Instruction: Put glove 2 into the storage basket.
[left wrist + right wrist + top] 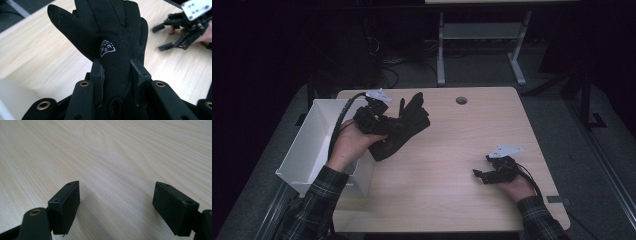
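Note:
A black glove with a small white crest on its back is lifted off the wooden table. My left gripper is shut on the glove's cuff, its jaws pressing either side of it; the glove's fingers point up and away. At the table's right side my right gripper rests low over the wood, open, with bare tabletop between its jaws. The left gripper view also catches the right gripper farther off.
A white open box stands at the table's left edge, beside my left forearm. A round cable hole sits near the far edge. A metal-legged bench stands on the floor beyond the table.

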`<state>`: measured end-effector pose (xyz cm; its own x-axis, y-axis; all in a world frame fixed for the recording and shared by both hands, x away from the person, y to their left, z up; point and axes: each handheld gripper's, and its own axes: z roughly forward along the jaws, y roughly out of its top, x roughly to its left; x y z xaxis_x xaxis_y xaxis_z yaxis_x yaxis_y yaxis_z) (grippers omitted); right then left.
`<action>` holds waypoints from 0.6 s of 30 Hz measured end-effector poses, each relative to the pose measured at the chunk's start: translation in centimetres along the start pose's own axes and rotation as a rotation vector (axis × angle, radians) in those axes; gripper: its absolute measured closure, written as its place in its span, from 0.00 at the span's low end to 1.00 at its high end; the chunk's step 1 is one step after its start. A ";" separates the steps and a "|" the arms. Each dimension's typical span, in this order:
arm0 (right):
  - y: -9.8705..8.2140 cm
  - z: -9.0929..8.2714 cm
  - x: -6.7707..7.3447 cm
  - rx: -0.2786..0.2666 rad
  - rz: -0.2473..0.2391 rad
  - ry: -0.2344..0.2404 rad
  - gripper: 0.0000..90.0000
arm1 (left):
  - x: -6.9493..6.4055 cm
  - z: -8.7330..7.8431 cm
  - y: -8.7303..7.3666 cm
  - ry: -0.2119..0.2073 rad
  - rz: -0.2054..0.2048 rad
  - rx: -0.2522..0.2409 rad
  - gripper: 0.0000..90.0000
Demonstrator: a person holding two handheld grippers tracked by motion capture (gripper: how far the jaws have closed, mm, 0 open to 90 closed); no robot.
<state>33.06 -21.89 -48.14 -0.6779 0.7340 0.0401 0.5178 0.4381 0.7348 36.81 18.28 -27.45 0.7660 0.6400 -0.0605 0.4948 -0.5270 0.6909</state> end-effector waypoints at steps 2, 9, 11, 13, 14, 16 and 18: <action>0.0 0.0 0.0 0.000 0.000 0.000 0.24 | 0.7 -0.8 -0.3 0.014 -0.013 -0.009 0.75; 0.0 0.0 0.0 0.000 0.001 -0.001 0.24 | 3.6 -3.8 -2.4 0.100 -0.091 -0.035 0.75; 0.0 0.0 0.0 0.000 0.002 -0.001 0.24 | 4.5 -4.7 -3.2 0.131 -0.116 -0.036 0.75; 0.0 0.0 0.0 0.001 0.001 -0.001 0.24 | 5.6 -5.6 -4.3 0.167 -0.149 -0.041 0.75; 0.0 0.0 0.0 0.001 0.001 -0.001 0.24 | 6.0 -5.9 -4.7 0.177 -0.164 -0.044 0.75; 0.0 0.0 0.0 0.001 0.001 -0.001 0.24 | 6.9 -6.5 -5.7 0.201 -0.197 -0.043 0.75; 0.0 0.0 0.0 0.001 0.002 -0.002 0.24 | 8.1 -6.8 -7.3 0.236 -0.243 -0.035 0.75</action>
<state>33.05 -21.84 -48.14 -0.6756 0.7361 0.0403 0.5200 0.4371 0.7339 36.65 31.14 -28.04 0.5090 0.8586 -0.0606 0.6338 -0.3263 0.7013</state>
